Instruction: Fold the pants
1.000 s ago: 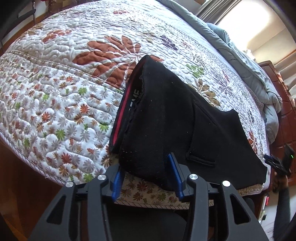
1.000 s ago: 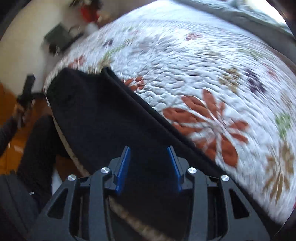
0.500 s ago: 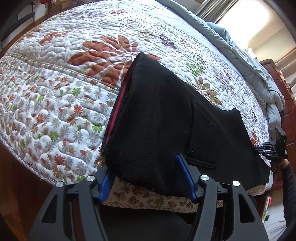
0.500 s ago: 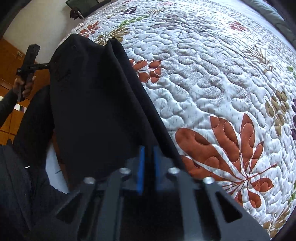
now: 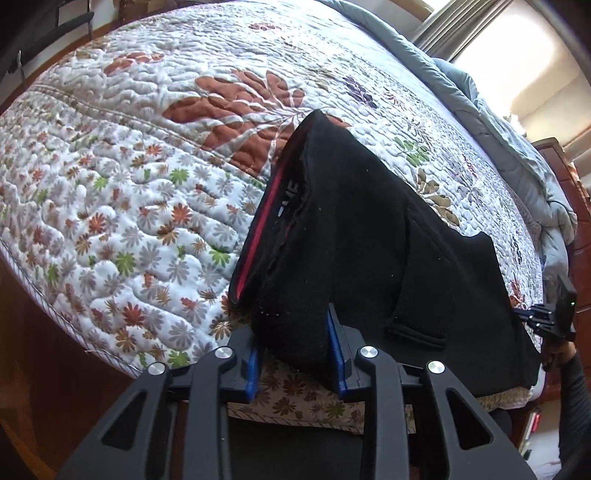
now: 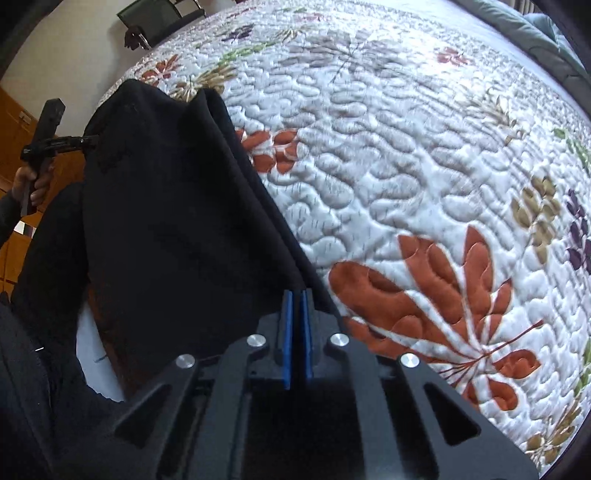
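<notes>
Black pants (image 5: 369, 251) with a red-lined waistband lie along the near edge of the bed, folded lengthwise. My left gripper (image 5: 295, 347) has its blue fingers part way closed around the waist corner, with cloth bunched between them. In the right wrist view the pants (image 6: 177, 229) run away to the left. My right gripper (image 6: 297, 325) has its blue pads pressed together on the leg end of the pants. The right gripper also shows in the left wrist view (image 5: 550, 321), at the far end of the pants.
The bed carries a white floral quilt (image 5: 155, 177), also seen in the right wrist view (image 6: 424, 155). A grey duvet (image 5: 517, 140) is bunched along the far side. Wooden furniture (image 5: 576, 229) stands at the right. A chair (image 6: 159, 18) stands beyond the bed.
My left gripper's fingers have narrowed around the waist corner. My right gripper closed on the leg end between one second and half a second ago and stays shut.
</notes>
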The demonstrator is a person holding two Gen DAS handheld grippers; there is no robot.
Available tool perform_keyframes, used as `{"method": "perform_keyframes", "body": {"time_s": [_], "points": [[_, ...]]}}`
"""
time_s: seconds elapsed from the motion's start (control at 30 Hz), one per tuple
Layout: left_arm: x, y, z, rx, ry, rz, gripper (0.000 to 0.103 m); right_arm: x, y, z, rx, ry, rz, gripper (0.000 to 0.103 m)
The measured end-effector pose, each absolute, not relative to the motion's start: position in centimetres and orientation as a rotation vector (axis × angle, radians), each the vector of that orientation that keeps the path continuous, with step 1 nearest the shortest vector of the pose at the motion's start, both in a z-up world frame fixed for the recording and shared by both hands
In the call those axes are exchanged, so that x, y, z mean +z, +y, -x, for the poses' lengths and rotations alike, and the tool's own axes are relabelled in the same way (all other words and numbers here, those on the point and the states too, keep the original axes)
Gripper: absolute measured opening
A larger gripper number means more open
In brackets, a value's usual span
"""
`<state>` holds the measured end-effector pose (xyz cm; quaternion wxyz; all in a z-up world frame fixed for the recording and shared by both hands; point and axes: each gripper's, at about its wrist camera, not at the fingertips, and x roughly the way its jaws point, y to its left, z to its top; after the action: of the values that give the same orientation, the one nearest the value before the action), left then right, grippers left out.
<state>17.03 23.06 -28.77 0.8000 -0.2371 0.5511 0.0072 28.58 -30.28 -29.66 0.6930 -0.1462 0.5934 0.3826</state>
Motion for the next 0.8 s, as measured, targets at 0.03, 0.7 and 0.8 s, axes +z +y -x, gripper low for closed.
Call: {"method": "perform_keyframes", "body": {"time_s": [0.03,0.7,0.8], "points": [[-28.6,23.0,-17.2,0.009,1.190,0.497,0.030,-29.1,-30.9,-28.8,0.859,1.329,0.290,0.013],[-28.7,21.0,-17.6,0.006,1.188,0.424,0.059,-28.5,-43.3,-25.9,0.592,1.416,0.359,0.000],[-28.8,20.9,-17.7,0.031,1.180,0.446,0.060,-27.6,-44.5,-26.2,0.528,1.366,0.341,0.003]]}}
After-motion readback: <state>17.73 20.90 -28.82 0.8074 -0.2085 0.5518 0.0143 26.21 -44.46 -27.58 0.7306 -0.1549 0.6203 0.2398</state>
